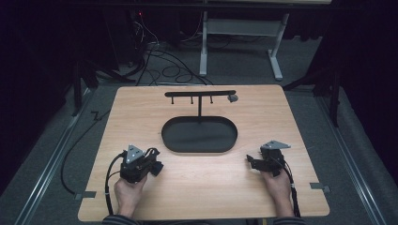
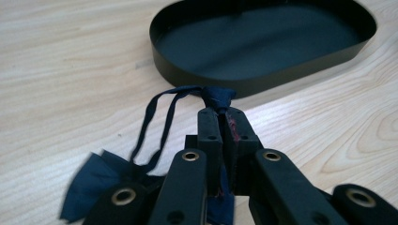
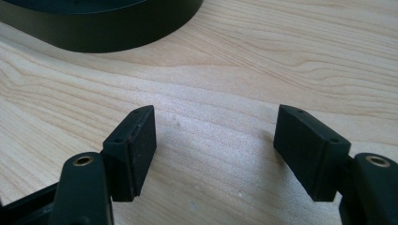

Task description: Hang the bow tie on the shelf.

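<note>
The left gripper [image 2: 220, 117] has its jaws clamped tight on a dark blue strip of cloth [image 2: 159, 112]; the knotted end of the cloth pokes out past the jaw tips, two thin loops trail back and down to the person's left of the jaws, and a wider flap of the same cloth [image 2: 91, 180] hangs low beside the gripper's frame, over the table; whether that flap touches the wood I cannot tell. In the high view this gripper [image 1: 157, 167] sits near the front left part of the table [image 1: 141, 101], held in the person's left hand [image 1: 130, 190], with its jaws turned toward the oval black tray [image 1: 199, 149]; the cloth itself is too dark and small there to make out.

The tray lies in the middle of the table, its near wall just beyond the cloth's knot in the left gripper view; from its far side rises a thin black post carrying a crossbar with small hooks [image 1: 200, 94], close to the table's back edge.

The right gripper [image 3: 216, 145] stands with its jaws wide apart and nothing between them, bare wood showing under the gap; in the high view it [image 1: 250, 161] is near the front right part of the table, held in the right hand [image 1: 277, 185], just off the tray's right end and apart from it.
</note>
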